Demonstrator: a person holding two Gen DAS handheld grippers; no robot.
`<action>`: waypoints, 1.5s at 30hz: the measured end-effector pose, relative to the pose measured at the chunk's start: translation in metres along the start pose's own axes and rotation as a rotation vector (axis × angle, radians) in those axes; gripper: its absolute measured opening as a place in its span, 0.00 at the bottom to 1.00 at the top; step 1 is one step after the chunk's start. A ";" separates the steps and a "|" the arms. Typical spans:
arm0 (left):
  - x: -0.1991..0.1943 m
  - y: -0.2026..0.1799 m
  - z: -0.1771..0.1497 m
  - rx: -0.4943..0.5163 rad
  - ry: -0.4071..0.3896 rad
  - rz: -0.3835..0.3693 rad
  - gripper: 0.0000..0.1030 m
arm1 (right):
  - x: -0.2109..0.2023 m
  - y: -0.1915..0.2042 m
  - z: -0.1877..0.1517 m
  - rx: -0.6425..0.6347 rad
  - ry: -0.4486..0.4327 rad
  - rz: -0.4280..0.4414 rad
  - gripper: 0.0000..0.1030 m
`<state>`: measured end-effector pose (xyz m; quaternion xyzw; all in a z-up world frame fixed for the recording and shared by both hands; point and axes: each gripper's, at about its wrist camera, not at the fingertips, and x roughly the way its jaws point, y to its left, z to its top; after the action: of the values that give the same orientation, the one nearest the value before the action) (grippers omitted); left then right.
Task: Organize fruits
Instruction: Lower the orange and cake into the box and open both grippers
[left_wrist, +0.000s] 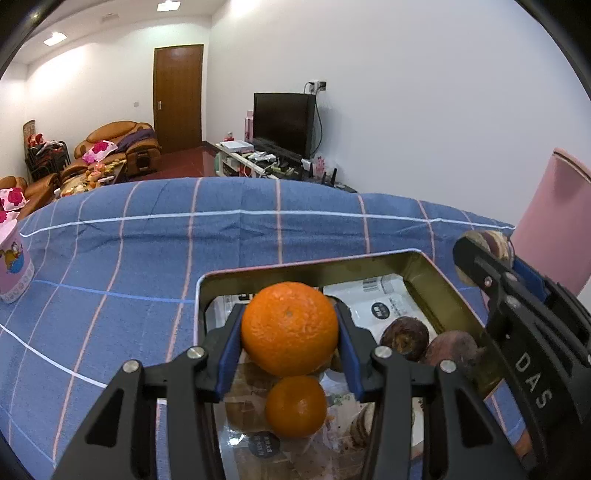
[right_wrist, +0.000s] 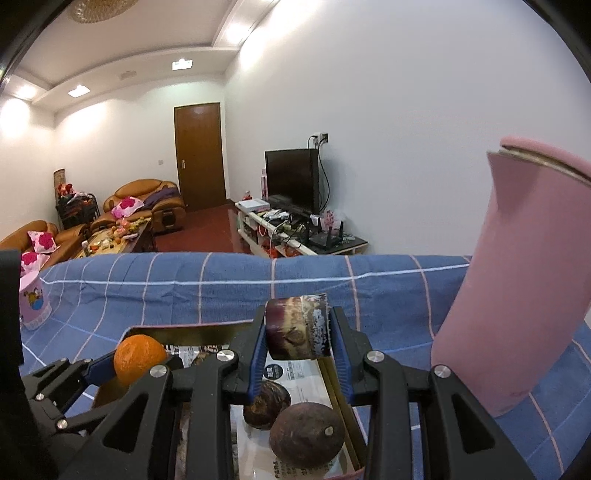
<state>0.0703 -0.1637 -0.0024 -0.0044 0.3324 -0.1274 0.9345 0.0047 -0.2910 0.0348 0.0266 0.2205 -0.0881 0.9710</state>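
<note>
My left gripper (left_wrist: 290, 332) is clamped on an orange (left_wrist: 290, 326), its blue pads pressed to the fruit's two sides at the lower middle of the left wrist view. Straight below it in that frame a second orange (left_wrist: 295, 406), smaller, lies in the tin (left_wrist: 314, 267), an open box with a gold inner wall and a pink rim that fills the lower centre. White packets (left_wrist: 376, 306) line its bottom. To the right of my held orange, two dark brown fruits (left_wrist: 404, 338) rest side by side against the tin's right wall.

My right gripper (right_wrist: 297, 332) is clamped on a stubby purple-brown piece (right_wrist: 297, 326) with a pale, flaky end, held at the centre of the right wrist view. I cannot tell what kind of fruit it is. Below it in that frame the same two brown fruits lie touching in the tin, the nearer one showing a small stem nub. In the left wrist view this gripper comes in from the right edge, its tip over the tin's far right corner.

Around the tin spreads a blue checked cloth (left_wrist: 147, 240). A pink lid (right_wrist: 517, 277) stands tilted at the right of the right wrist view, and a pink cup (left_wrist: 13, 262) sits at the left edge of the left wrist view.
</note>
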 end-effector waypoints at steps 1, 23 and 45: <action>0.000 -0.001 0.000 0.008 -0.004 0.003 0.48 | 0.001 0.000 0.001 0.001 0.004 0.004 0.33; 0.017 -0.004 0.010 0.045 0.057 0.021 0.47 | 0.037 -0.001 0.002 0.014 0.134 0.079 0.33; 0.017 -0.023 -0.001 0.300 0.045 0.025 0.48 | 0.071 0.001 -0.008 0.056 0.285 0.186 0.32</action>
<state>0.0768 -0.1902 -0.0115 0.1421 0.3305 -0.1640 0.9185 0.0649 -0.3003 -0.0035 0.0862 0.3502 0.0005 0.9327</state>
